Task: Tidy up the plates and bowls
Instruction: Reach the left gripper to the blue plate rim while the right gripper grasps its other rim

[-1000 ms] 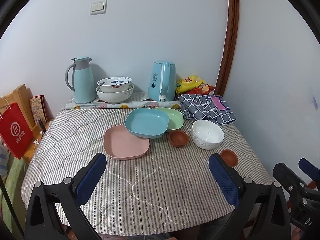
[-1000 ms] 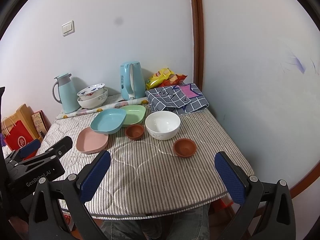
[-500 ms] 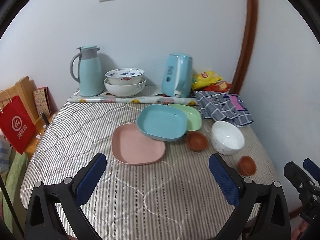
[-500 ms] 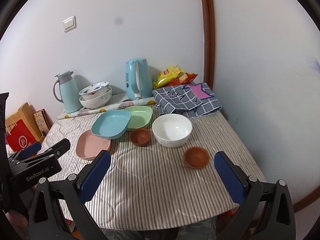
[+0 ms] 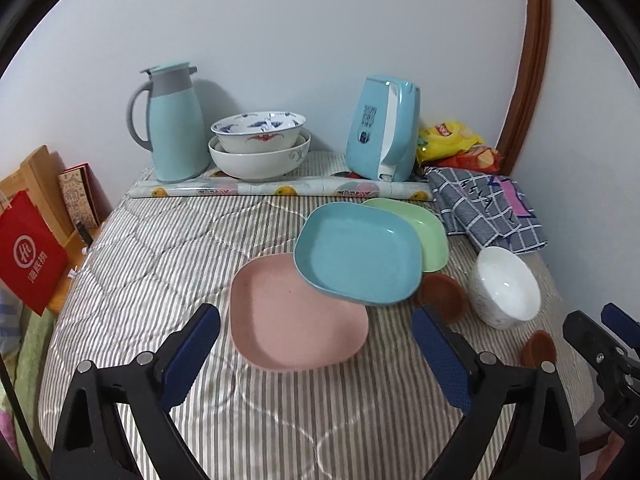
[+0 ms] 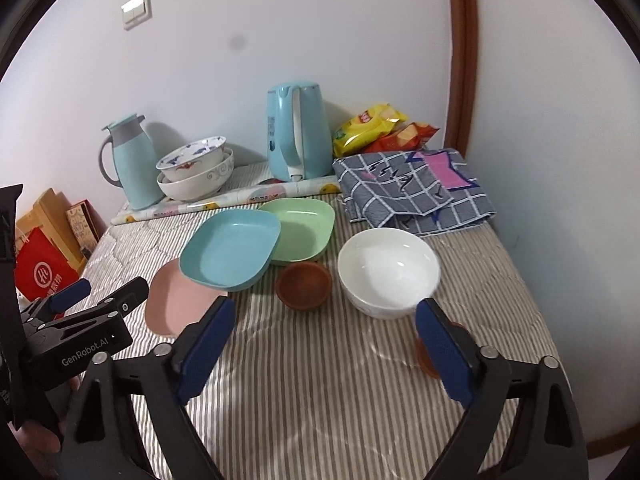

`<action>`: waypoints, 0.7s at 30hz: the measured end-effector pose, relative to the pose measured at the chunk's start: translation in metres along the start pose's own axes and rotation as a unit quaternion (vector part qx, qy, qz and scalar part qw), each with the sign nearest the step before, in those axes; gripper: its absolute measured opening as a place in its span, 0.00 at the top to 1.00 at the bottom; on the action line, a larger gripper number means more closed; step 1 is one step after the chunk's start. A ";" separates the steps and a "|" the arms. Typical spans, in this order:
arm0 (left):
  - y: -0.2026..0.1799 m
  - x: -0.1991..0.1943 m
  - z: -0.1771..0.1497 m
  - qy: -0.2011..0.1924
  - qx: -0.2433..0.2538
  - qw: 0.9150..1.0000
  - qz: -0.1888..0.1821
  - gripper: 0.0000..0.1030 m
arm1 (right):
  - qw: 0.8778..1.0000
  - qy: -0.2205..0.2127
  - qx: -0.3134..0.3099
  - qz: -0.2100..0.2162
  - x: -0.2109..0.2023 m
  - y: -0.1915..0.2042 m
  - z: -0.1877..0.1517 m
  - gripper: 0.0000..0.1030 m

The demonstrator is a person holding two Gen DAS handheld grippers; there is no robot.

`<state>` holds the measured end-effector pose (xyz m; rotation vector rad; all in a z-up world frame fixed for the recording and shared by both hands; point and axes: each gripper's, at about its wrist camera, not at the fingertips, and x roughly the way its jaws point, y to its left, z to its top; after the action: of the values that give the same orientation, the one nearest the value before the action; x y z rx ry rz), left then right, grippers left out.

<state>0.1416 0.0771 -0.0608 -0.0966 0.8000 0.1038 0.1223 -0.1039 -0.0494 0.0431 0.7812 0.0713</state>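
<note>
Both tongs released and closing, nothing between them: left tongs [image 5: 316, 344] over pink plate [image 5: 292, 316], right tongs [image 6: 326, 334] near white bowl [image 6: 386, 270]. Blue plate [image 5: 360, 252] overlapping pink and green plate [image 5: 424, 228], mid-table [image 5: 160, 248].

The table [image 5: 168, 264] is covered in a quilted striped cloth, matt and soft-looking, with stitched curves. The pink plate [image 5: 296, 320], blue plate [image 5: 360, 256] and green plate [image 5: 428, 232] look like matt plastic, faintly speckled. The white bowl [image 6: 388, 272] on the right is glossy glazed china with a highlight inside, as are the two stacked bowls [image 5: 258, 148] at the far side. The two small brown dishes [image 6: 304, 285] look like dull, unglazed clay. The jug [image 5: 174, 128] and kettle [image 6: 298, 132] have a smooth satin finish. A checked cloth [image 6: 412, 192] lies far right, beside shiny snack bags [image 6: 368, 128]. A glossy printed roll [image 5: 280, 191] lies in front of the kettle. The gripper pads [image 5: 192, 354] are textured blue rubber on matt black plastic.
</note>
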 end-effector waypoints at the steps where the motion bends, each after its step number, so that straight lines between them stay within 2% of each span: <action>1: 0.000 0.007 0.003 0.002 0.002 1.000 -0.001 0.09 | 1.000 0.002 0.000 0.002 0.004 0.001 0.001 0.13; 9: 0.001 0.050 0.025 0.025 0.019 1.000 0.001 0.14 | 1.000 0.025 0.002 0.008 0.049 0.010 0.020 0.14; 12: 0.005 0.065 0.031 0.033 0.018 0.999 -0.003 0.17 | 0.999 0.035 0.005 0.012 0.065 0.013 0.025 0.17; 14: 0.007 0.074 0.035 0.040 0.015 0.999 -0.011 0.18 | 0.999 0.041 0.005 0.014 0.075 0.014 0.029 0.21; 18: 0.015 0.096 0.043 0.054 0.008 0.998 -0.022 0.27 | 0.999 0.049 0.005 0.014 0.095 0.017 0.035 0.21; 21: 0.022 0.114 0.050 0.071 -0.011 0.996 -0.053 0.29 | 0.998 0.059 0.008 0.018 0.110 0.018 0.039 0.26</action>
<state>0.2528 0.1113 -0.1090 -0.1679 0.9348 0.0042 0.2269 -0.0776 -0.0983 0.0683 0.8992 0.1019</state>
